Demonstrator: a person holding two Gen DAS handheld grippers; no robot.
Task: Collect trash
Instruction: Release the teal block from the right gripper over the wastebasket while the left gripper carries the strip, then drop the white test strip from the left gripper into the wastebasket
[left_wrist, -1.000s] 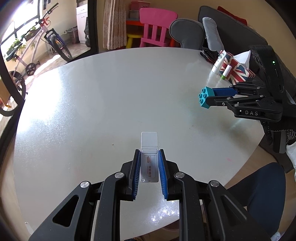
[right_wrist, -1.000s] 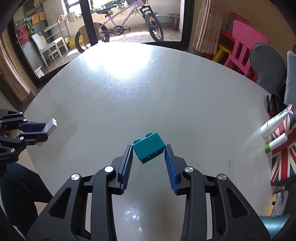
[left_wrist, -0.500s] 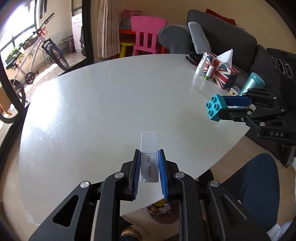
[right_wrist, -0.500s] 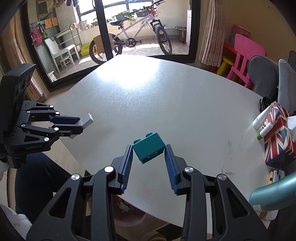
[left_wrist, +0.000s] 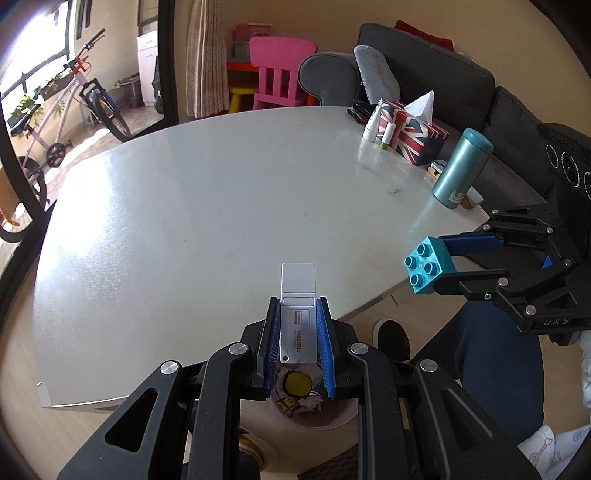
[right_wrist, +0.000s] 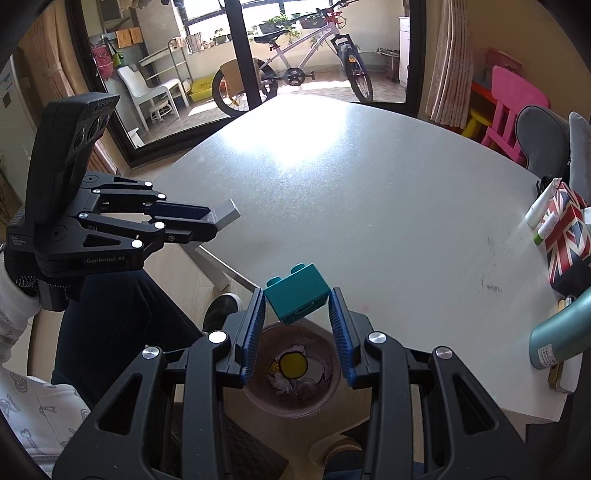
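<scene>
Teal plastic studded brick (right_wrist: 297, 293) sits clamped in my right gripper (right_wrist: 297, 325), the flat silver-grey drive (left_wrist: 298, 325) in my left gripper (left_wrist: 298, 347), both above the pinkish round bin (right_wrist: 325, 391).

A pale round table (left_wrist: 207, 206) fills the middle of the room, with sunlight glaring off its far side from tall dark-framed glass doors (right_wrist: 240, 55). Beyond the glass stands a white bicycle (right_wrist: 299, 59) and a white chair (right_wrist: 144, 88) (on what looks like a balcony). Indoors, a pink child's chair (left_wrist: 280, 74) sits by a patterned curtain (left_wrist: 205, 55), a dark grey sofa (left_wrist: 424, 70) lines the cream wall, and the floor is light wood (left_wrist: 22, 369).
</scene>
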